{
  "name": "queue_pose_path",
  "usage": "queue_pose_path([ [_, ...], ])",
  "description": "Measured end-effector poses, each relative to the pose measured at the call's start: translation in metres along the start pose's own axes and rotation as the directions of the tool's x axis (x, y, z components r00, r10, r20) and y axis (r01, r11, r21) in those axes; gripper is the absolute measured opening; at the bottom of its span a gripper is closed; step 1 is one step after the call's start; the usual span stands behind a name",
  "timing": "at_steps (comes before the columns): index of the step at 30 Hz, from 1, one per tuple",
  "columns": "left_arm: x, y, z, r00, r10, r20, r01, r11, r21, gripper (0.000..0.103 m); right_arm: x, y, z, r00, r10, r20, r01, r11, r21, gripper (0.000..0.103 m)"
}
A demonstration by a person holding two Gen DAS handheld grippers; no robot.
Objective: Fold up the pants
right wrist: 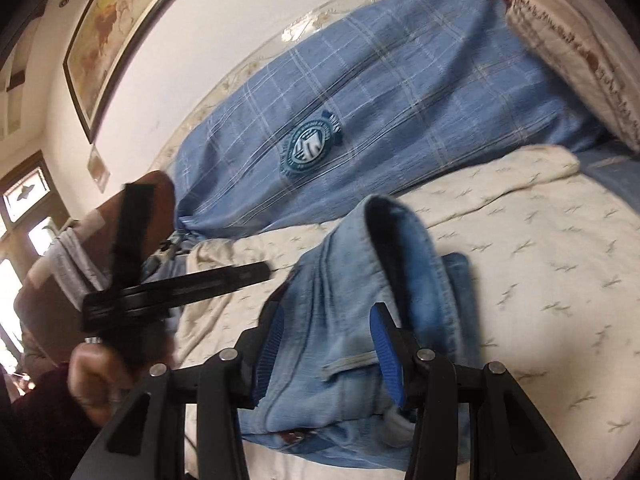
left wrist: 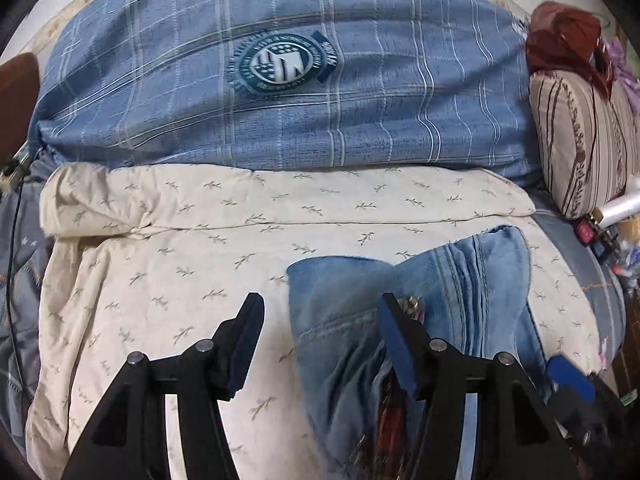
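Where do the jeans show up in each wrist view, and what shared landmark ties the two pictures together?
Left wrist: jeans lower right, on the cream sheet.
Right wrist: jeans centre to bottom, between that gripper's pads.
Shared landmark: round crest on the blue plaid bedding.

Bare cream bedspread (left wrist: 168,272) open left of the jeans (left wrist: 460,280), blue plaid pillow (left wrist: 280,80) walling off the far side, striped cushion (left wrist: 580,140) and clutter crowding the right
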State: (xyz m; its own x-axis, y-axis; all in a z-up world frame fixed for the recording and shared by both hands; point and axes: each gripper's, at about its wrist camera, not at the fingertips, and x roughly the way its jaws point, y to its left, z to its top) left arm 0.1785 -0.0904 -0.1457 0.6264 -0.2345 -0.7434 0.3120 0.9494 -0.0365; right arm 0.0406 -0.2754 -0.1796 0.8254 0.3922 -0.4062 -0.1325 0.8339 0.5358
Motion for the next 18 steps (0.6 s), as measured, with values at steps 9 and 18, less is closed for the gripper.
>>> queue_pose_path([
  [9,0.044,-0.027,0.0,0.993,-0.046,-0.111,0.052,0.998,0.046,0.059,0.037,-0.033,-0.012,0.98,-0.02,-0.198,0.048,0.989,0.14,0.048],
  [18,0.056,-0.043,-0.006,0.994,-0.011,-0.11,0.026,0.991,0.134,0.061,0.043,-0.049,-0.022,0.967,0.011,-0.255,0.023,0.991,0.131,0.048],
])
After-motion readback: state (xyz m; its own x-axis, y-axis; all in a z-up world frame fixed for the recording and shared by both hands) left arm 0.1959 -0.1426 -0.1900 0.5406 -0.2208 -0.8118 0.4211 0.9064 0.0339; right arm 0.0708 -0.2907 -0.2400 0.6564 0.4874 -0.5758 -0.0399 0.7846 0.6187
